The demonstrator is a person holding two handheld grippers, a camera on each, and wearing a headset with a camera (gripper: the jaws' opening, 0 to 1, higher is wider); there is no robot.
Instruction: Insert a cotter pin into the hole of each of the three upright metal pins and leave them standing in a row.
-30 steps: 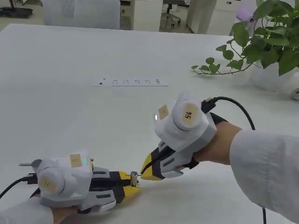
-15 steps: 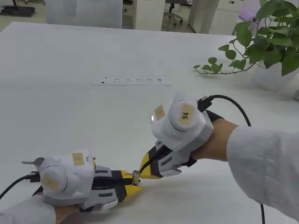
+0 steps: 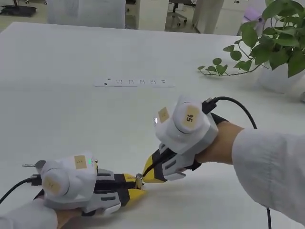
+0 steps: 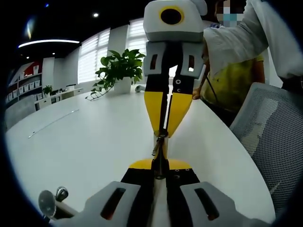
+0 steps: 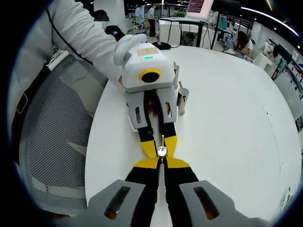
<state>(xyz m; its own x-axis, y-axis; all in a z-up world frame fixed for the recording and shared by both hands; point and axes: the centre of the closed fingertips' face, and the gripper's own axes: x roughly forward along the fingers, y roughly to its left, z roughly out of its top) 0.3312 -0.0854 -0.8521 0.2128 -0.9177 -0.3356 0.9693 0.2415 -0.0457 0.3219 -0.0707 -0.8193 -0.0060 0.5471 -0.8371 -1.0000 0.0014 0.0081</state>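
Fingertips (image 5: 149,148) of left gripper (image 3: 135,187), right gripper (image 3: 147,176) at metal pin (image 3: 138,180)

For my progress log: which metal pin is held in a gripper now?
The metal pin clamped between the yellow tips of the left gripper. The other pin stands upright and free beside that gripper's body.

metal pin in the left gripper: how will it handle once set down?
Probably stiff: the metal pin looks solid steel. Likely slippery in the left gripper: shiny, round. Slim and upright, so it may tip, then roll.
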